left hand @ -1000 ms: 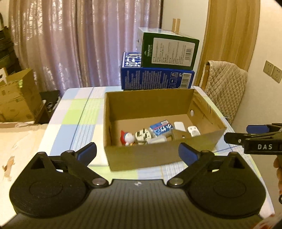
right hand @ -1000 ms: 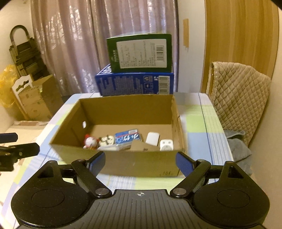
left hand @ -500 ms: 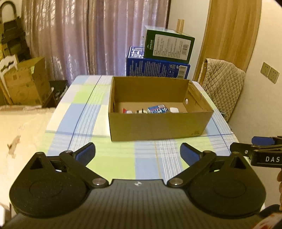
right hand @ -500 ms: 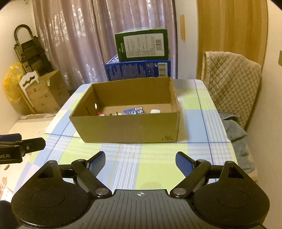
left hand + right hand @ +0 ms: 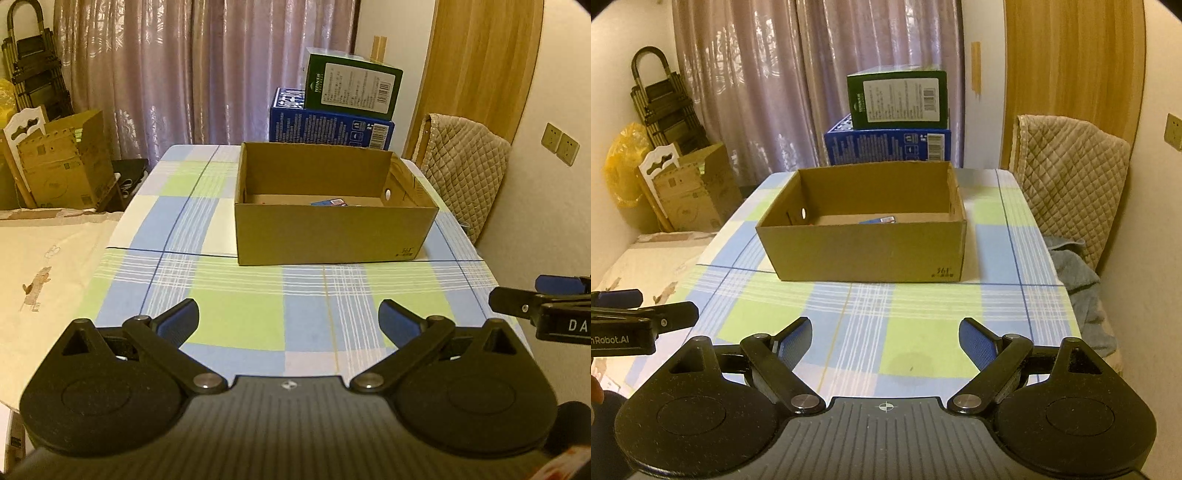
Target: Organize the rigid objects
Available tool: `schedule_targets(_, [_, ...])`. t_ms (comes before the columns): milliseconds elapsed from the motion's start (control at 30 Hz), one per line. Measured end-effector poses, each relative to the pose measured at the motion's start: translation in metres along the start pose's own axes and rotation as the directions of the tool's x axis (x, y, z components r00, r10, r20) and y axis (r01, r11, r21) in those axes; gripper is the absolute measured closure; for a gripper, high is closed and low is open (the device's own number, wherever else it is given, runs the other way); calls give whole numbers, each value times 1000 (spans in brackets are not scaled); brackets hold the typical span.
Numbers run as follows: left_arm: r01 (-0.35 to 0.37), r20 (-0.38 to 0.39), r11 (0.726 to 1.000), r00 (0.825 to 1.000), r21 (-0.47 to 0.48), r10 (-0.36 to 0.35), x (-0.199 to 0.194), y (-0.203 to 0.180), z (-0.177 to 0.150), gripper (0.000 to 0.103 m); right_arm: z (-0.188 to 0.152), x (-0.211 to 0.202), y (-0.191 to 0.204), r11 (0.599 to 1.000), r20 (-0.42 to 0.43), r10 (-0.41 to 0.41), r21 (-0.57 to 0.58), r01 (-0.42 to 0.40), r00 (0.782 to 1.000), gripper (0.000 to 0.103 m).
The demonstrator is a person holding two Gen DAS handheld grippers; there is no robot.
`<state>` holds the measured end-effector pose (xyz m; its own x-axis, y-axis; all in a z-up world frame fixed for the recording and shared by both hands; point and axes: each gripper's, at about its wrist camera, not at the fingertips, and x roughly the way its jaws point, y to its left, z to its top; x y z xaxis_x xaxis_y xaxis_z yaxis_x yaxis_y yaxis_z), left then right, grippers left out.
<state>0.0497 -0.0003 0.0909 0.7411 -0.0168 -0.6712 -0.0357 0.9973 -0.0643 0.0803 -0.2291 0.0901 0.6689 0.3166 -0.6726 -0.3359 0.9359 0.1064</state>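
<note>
An open cardboard box [image 5: 332,236] [image 5: 864,251] stands in the middle of the checked tablecloth [image 5: 236,295] [image 5: 923,332]. Only the top of a blue packet [image 5: 328,202] [image 5: 881,220] shows over its near wall; the other small items inside are hidden. My left gripper [image 5: 288,319] is open and empty, well back from the box over the near part of the table. My right gripper [image 5: 884,338] is open and empty too, equally far back. Each gripper shows at the edge of the other's view, the right one [image 5: 543,302] and the left one [image 5: 639,317].
A blue carton [image 5: 328,127] with a green carton [image 5: 351,90] on top stands behind the box. A chair with a quilted cover [image 5: 1067,177] and a grey cloth [image 5: 1078,280] are at the right. Cardboard boxes [image 5: 690,188] and a folded ladder [image 5: 665,103] stand by the curtain at the left.
Both grippers have drawn back from the box, which now looks smaller and farther. Its near wall now hides most of the items inside. Both grippers stayed open.
</note>
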Motion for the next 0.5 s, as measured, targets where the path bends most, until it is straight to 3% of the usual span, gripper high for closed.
schedule_targets(500, [2, 17, 1000, 1000, -7, -2, -7, 1, -1, 1, 0, -3, 2, 1000, 6, 15, 12, -15, 1000, 19])
